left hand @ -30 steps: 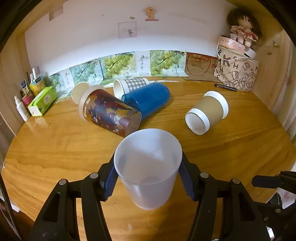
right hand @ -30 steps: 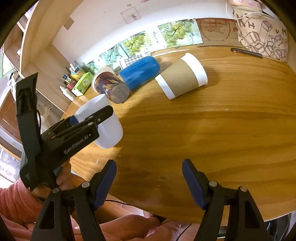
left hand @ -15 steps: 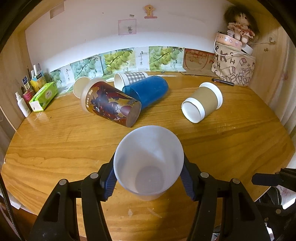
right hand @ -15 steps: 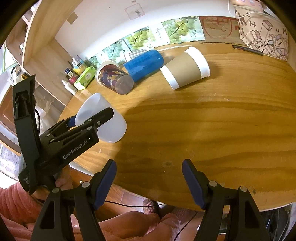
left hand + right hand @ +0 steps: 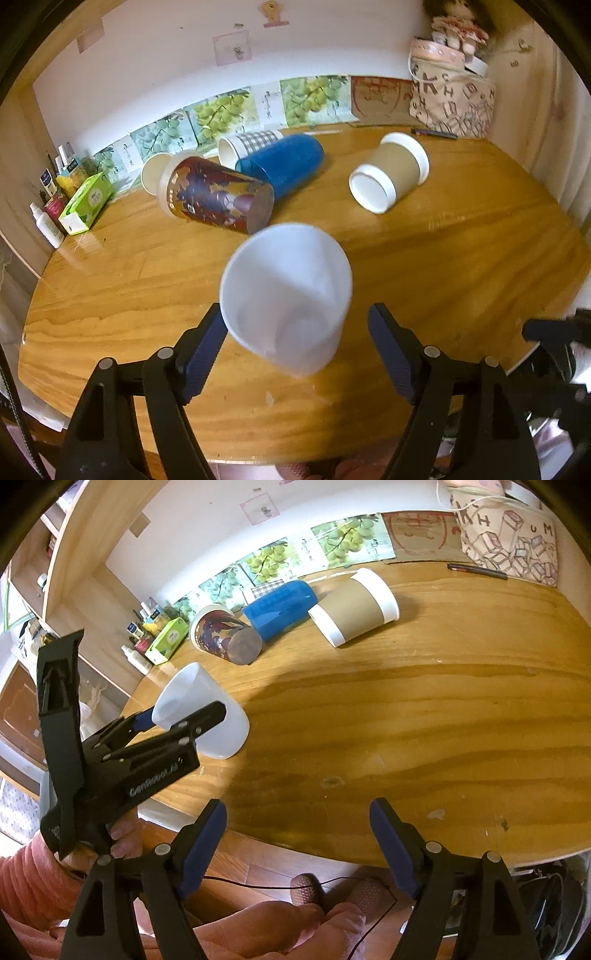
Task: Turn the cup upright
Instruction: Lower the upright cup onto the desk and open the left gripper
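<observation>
A translucent white cup stands mouth-up on the wooden table, tilted a little and blurred. My left gripper is open, its blue pads apart on either side of the cup and no longer gripping it. The right wrist view shows the same cup with the left gripper's finger across it. My right gripper is open and empty, low over the table's near edge.
Several cups lie on their sides farther back: a dark printed cup, a blue cup, a checked cup, a brown sleeved paper cup. A green tissue box and bottles sit left; a patterned bag at back right.
The left gripper has opened and let go of the white cup, which now rests on the table. The left camera has drawn back slightly. The right gripper has barely moved.
</observation>
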### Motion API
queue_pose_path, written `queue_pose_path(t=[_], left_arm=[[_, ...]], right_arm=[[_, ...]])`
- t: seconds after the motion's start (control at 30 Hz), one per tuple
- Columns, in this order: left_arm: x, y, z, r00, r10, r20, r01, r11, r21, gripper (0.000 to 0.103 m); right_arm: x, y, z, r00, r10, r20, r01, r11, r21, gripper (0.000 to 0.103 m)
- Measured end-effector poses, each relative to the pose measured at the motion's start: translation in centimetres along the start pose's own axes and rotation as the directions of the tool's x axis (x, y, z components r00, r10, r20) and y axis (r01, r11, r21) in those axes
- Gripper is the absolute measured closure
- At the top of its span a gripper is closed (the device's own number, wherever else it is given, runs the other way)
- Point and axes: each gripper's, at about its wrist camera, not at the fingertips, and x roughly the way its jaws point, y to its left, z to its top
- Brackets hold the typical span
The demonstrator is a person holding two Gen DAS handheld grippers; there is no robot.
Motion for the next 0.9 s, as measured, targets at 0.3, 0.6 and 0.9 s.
queue_pose_path(t=[0.3, 0.6, 0.9], left_arm=[[-1.0, 0.1, -3.6, 0.990, 0.005, -0.142, 0.014, 0.991, 0.131, 0.021], [-4.1, 3.7, -7.2, 0.944, 0.095, -0.315, -0.083, 0.995, 0.053, 0.021], [-9.6, 5.2, -2.3, 0.985, 0.101, -0.139, -0.115, 0.989, -0.098, 0.021]], right_arm=[[-0.5, 0.0, -0.7, 1.000, -0.011, 0.006, 0.010, 0.999, 0.031, 0.021], [-0.4, 1.6, -0.3, 0.995, -0.104, -0.008, 0.104, 0.995, -0.003, 0.021], [-5.0, 7.3, 1.5, 0.989, -0.120, 0.084, 0.132, 0.980, -0.150, 0.017]])
